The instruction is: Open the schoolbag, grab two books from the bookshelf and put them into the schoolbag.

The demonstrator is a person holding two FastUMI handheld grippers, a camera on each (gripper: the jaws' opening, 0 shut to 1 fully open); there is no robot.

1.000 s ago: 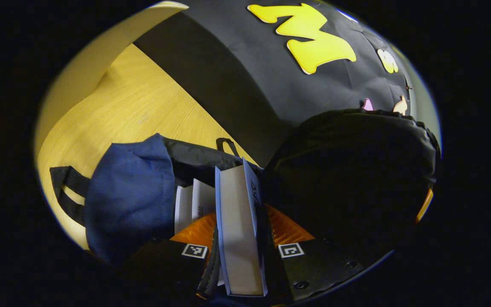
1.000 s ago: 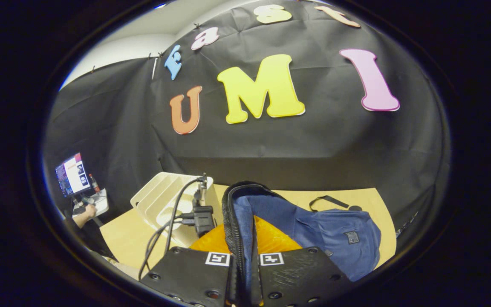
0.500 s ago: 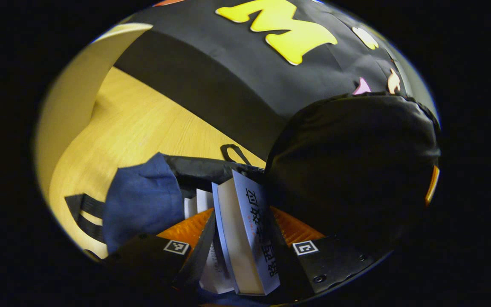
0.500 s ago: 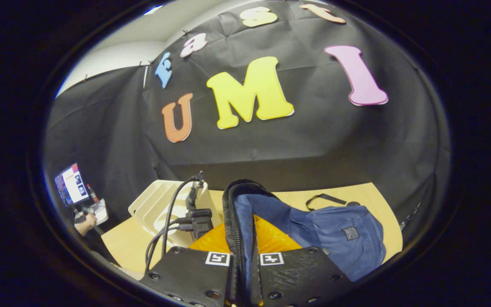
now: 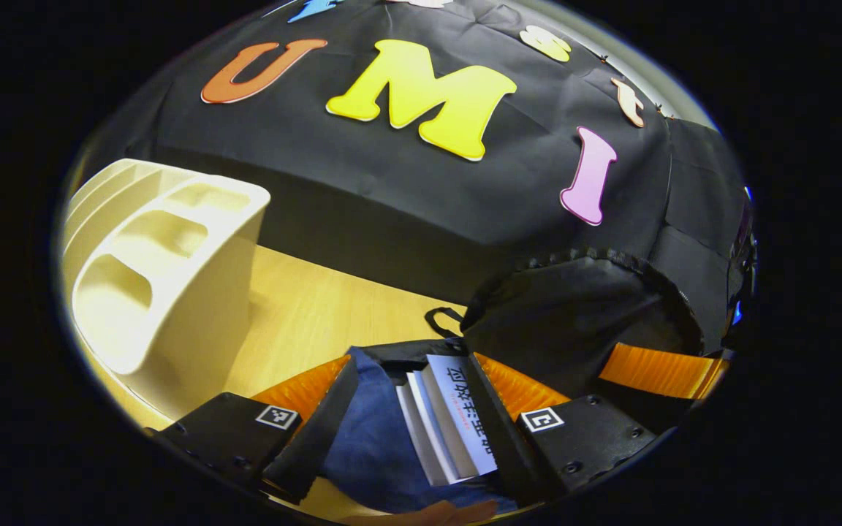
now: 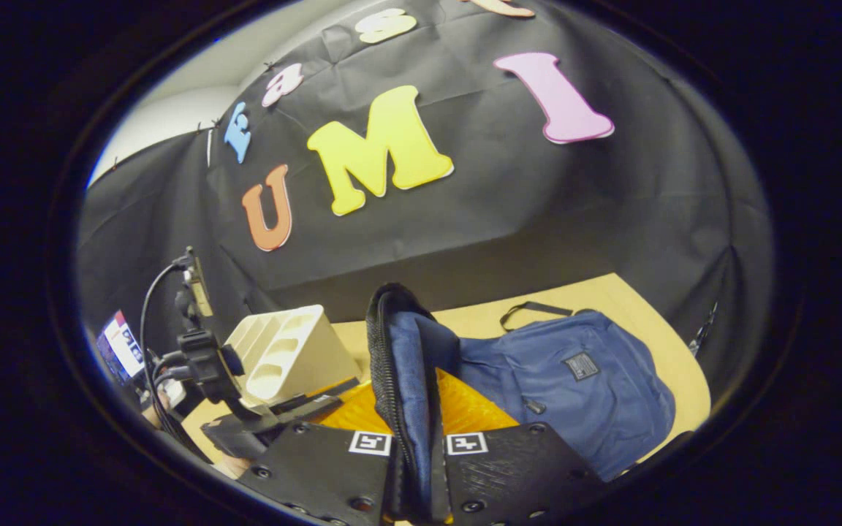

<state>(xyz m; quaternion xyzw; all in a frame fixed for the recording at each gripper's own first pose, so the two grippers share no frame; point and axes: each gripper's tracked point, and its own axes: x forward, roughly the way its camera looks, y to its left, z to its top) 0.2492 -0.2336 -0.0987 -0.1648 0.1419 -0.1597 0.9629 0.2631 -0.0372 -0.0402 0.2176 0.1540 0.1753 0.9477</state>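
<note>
While right fingers [image 6: 415, 467] pinch the schoolbag [image 6: 574, 394] flap, left fingers [image 5: 399, 438] gape around 2 upended books [image 5: 446, 427].

- The schoolbag [image 6: 574, 387] is matt blue woven cloth, with a coarse black zipper band along its lifted flap [image 6: 392, 380].
- The flap's inner lining [image 5: 574, 321] looks like dull black fabric.
- The bookshelf [image 5: 165, 270] is smooth cream plastic with a soft sheen.
- The books [image 5: 450, 424] show plain paper page edges and a smooth printed cover.
- The tabletop [image 5: 319, 314] is light wood-grain, smooth and faintly glossy.
</note>
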